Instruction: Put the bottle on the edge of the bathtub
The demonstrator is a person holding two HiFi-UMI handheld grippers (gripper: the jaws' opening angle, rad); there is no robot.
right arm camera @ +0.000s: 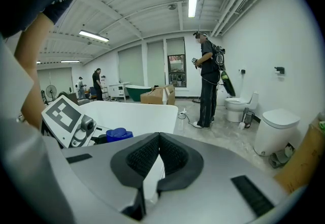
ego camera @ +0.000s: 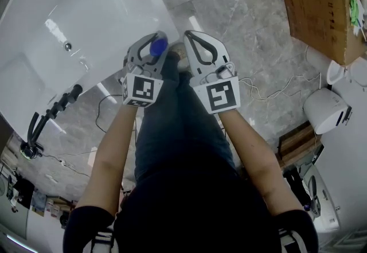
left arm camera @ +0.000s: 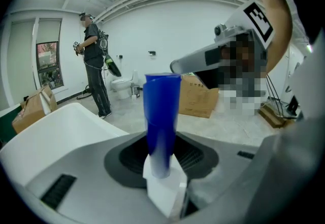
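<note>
Beside the white bathtub [ego camera: 103, 11], my left claw [ego camera: 152, 44] grips the blue bottle [left arm camera: 161, 116] upright between its pads, close to the tub's rim and, as far as I can judge, not yet resting on it. My right claw [right arm camera: 159, 141] is closed on nothing, just alongside. To place it well, I should bring the bottle over the flat rim, hold it vertical, lower it until the base sits fully on the ledge, and only then loosen my grip
</note>
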